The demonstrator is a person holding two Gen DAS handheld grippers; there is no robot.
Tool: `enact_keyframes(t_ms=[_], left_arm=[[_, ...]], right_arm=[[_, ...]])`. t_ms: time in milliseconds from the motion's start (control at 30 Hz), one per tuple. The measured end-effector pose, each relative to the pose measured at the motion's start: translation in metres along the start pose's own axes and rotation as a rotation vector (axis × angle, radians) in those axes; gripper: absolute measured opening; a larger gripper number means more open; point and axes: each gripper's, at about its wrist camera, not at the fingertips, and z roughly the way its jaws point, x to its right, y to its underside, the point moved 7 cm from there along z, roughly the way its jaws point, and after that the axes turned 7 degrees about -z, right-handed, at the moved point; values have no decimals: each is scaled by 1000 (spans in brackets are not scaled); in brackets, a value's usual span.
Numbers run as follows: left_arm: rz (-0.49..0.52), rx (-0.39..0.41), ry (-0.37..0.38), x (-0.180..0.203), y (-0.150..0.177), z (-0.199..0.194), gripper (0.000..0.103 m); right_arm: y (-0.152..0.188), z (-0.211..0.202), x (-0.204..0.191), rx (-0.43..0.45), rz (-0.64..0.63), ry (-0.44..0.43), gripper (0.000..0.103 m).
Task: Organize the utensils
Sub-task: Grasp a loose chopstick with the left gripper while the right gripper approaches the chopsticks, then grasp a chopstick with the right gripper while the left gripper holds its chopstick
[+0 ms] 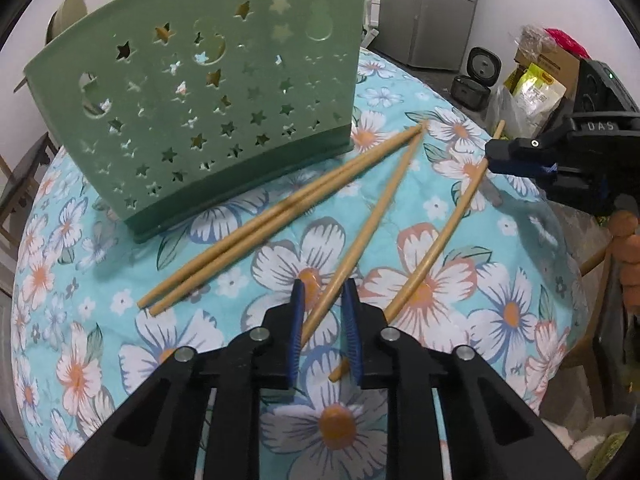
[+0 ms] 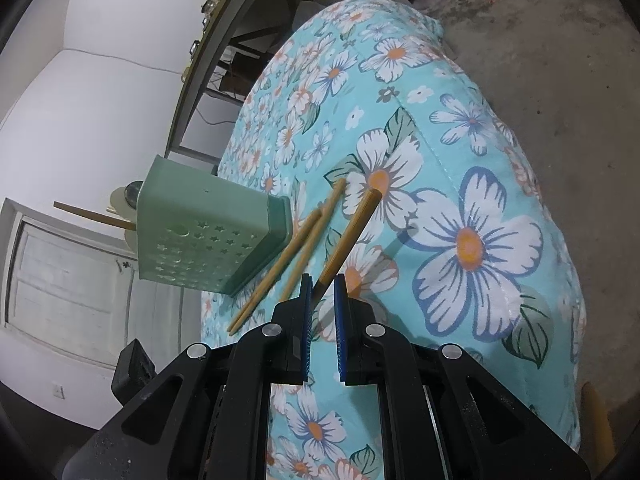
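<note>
A green star-punched utensil holder stands on the floral tablecloth; one chopstick sticks out of its top. Two chopsticks lie side by side in front of it. A third chopstick runs slantwise between the blue pads of my left gripper, which stands narrowly open around it with gaps on both sides. My right gripper is shut on a fourth chopstick near its far end, which is raised above the cloth and casts a shadow.
The table edge drops off at the right toward a grey floor. A wooden chair stands by the table. Behind are a fridge, a rice cooker and bags on a box. A metal shelf lines the wall.
</note>
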Motion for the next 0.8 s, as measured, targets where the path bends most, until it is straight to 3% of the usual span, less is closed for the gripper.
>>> enact_keyframes(t_ms=[100, 367, 700, 800], left_arm=[[-28, -4, 7, 0, 6, -4, 9], [-113, -23, 61, -5, 31, -26, 8], [-126, -76, 8, -35, 55, -48, 11], [-127, -66, -10, -41, 50, -54, 19]], right_arm=[[-1, -1, -1, -1, -9, 3, 8], [-3, -1, -3, -5, -19, 11, 8], [-6, 5, 0, -18, -4, 7, 9], [-9, 10, 2, -25, 6, 11, 10]])
